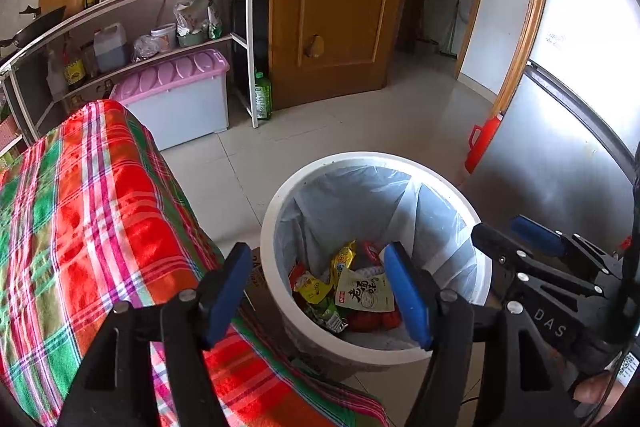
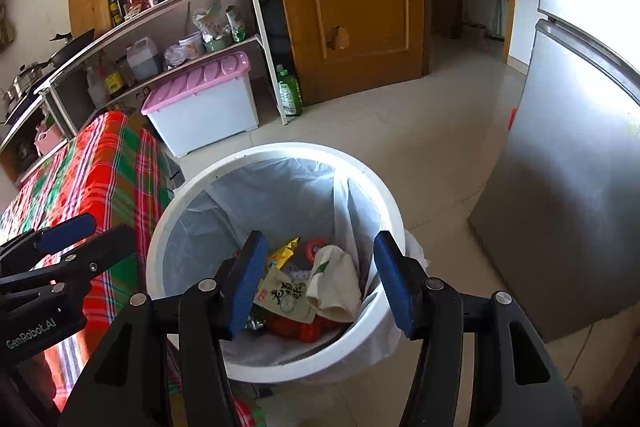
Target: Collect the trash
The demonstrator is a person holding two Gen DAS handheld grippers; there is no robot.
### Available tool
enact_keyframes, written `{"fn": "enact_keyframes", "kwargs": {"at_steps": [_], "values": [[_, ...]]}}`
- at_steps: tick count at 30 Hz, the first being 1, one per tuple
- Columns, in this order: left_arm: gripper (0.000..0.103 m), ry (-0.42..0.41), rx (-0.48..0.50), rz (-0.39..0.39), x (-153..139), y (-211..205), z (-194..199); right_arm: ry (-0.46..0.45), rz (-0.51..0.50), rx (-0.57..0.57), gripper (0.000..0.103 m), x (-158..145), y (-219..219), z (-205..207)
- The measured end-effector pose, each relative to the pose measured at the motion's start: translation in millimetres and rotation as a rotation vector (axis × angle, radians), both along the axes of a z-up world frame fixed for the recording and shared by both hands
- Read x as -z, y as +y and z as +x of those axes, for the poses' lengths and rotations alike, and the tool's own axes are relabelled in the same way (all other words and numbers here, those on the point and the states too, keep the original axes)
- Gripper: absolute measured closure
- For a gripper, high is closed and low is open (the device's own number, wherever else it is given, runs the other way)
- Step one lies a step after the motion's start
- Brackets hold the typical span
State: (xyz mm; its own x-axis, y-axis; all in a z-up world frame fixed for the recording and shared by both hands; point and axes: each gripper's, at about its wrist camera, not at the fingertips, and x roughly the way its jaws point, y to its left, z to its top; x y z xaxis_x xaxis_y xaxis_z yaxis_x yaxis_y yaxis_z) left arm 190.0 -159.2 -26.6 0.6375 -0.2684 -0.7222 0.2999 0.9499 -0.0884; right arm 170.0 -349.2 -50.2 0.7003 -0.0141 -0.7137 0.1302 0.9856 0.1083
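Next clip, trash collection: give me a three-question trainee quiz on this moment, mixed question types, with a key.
1. True or false: the bin is lined with a bag.
2. Multiple choice: what is between the fingers of the right gripper?
A. a wrapper, clamped
B. nothing; it is open above the bin
C. the bag's edge
3. Short answer: what stands beside the bin on the left gripper's side?

Key
1. True.
2. B. Wrappers and a crumpled tissue lie loose down in the bin.
3. A table under a plaid cloth.
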Motion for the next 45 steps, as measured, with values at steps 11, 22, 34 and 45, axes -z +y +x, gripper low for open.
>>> {"fn": "enact_keyframes", "kwargs": {"at_steps": [11,22,34,45], "values": [[0.029,-0.124,-0.046,-0.018,-41,33,-55,-0.124,-0.052,-0.011,0.047,-42,33,-64],[0.025,-0.208,-0.104,0.016,-57,59,-118,-0.17,-0.066,-0.016,0.047,-62,55,-124],[0.02,-0.234,-0.107,0.013,-61,66,-144,-0.184,-0.071,-0.01,0.047,-63,69,-150],[0.019,-0.236,-0.129,0.031,-60,66,-147,-0.18,-0.068,-0.005,0.047,-62,70,-148]]}}
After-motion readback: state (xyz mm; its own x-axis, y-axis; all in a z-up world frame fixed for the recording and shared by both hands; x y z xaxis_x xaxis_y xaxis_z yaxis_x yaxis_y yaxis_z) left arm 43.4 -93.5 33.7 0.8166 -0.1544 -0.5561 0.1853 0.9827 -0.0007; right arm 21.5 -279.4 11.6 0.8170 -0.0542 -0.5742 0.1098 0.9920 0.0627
